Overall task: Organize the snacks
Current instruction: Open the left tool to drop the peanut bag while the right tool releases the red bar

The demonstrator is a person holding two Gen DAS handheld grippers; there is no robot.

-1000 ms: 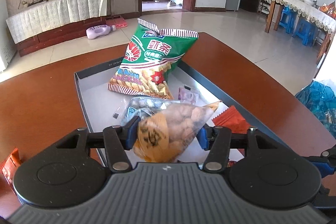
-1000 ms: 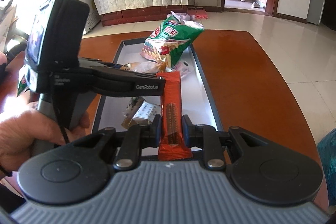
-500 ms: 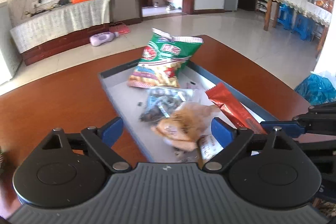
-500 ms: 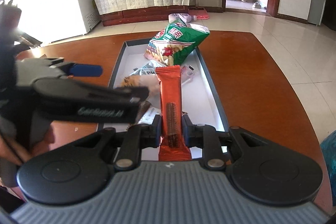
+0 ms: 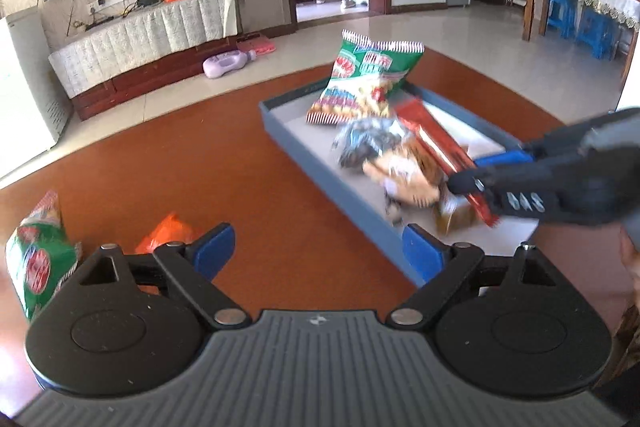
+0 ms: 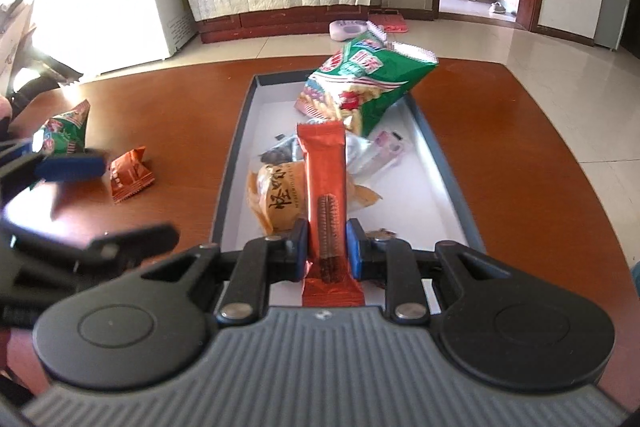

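Tray [image 6: 236, 163] w/ green bag [image 6: 360, 87], yellow pouch [image 6: 276, 199]

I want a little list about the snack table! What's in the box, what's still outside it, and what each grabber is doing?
box: long grey tray on the brown table
in the box: big green chip bag, tan snack bag, clear dark-filled packet
outside the box: small green bag and small orange packet, both on the table
right gripper: shut on the red snack bar, held over the tray
left gripper: open, nothing between its fingers, over bare table beside the tray
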